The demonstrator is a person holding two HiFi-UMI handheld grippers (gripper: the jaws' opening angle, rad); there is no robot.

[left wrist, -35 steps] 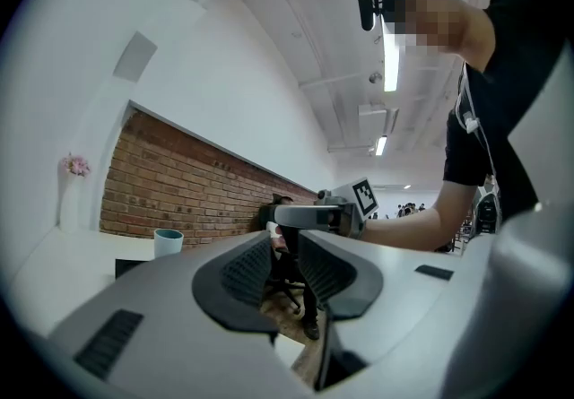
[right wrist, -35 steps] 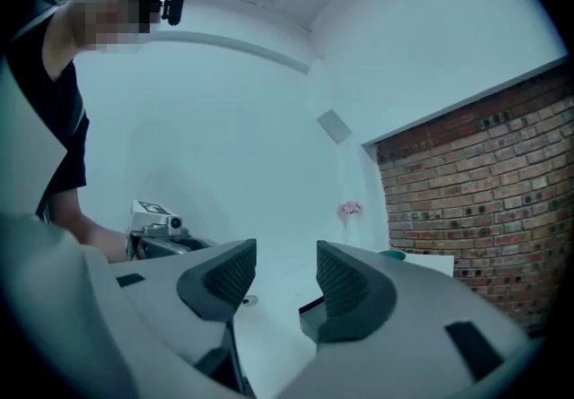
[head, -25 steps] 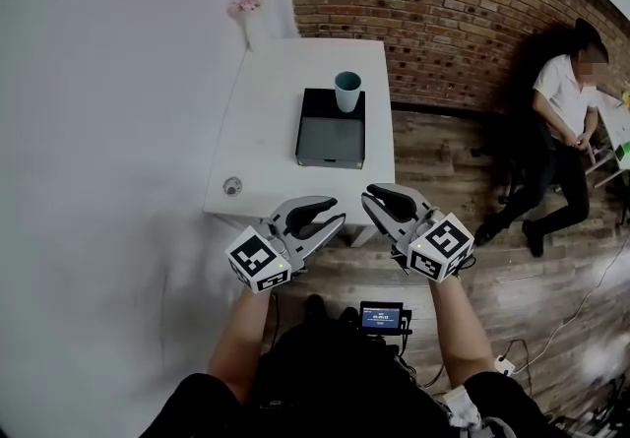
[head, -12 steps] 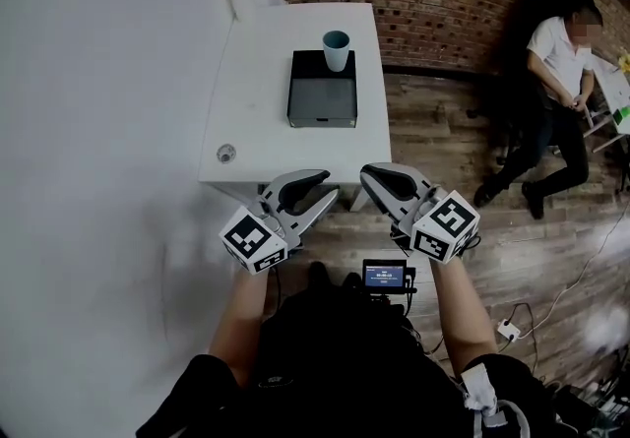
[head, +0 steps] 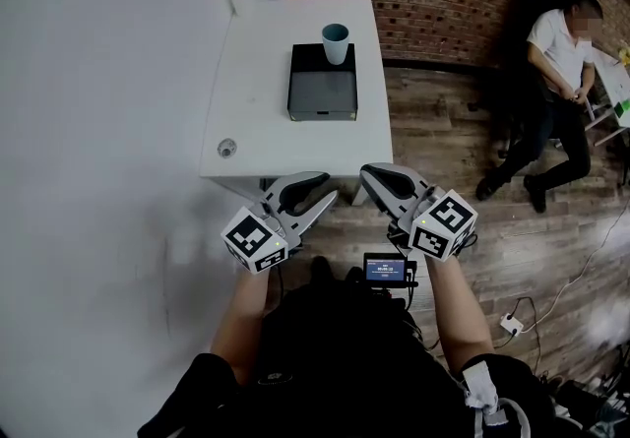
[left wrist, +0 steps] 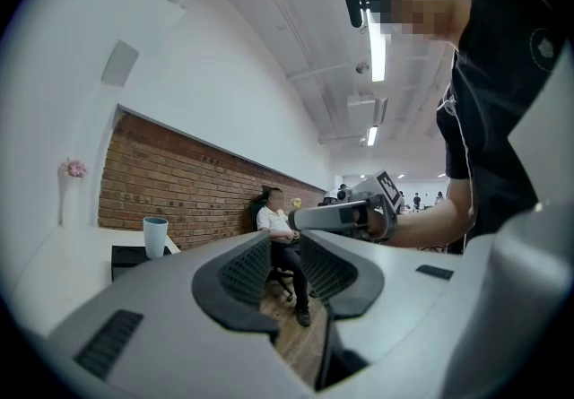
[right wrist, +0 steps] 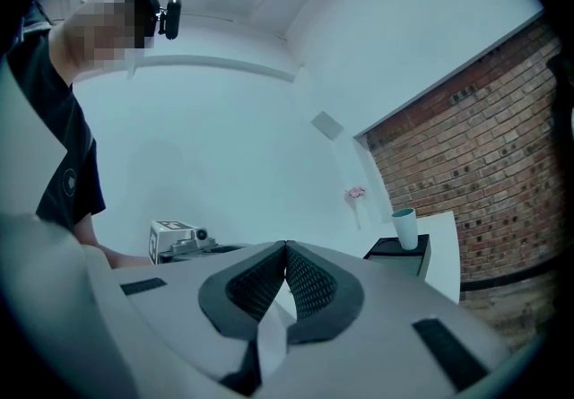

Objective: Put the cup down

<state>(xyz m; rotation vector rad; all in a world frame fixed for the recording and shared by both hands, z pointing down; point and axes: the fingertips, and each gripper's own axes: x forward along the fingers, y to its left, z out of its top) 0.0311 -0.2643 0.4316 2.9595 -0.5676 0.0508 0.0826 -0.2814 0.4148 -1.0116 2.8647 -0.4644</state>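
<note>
The cup (head: 335, 41) is standing upright on the far end of a black box (head: 322, 96), which is sitting on the white table (head: 258, 126), well apart from both grippers. The left gripper (head: 328, 187) is hovering just past the table's near edge with its jaws standing partly apart and holding nothing. To its right, the right gripper (head: 369, 182) is hanging over the wooden floor (head: 448, 146), its jaws having just been closing and now meeting with nothing between them.

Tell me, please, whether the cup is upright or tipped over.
Upright: the cup stands on its base on the black box, open mouth facing up.
</note>
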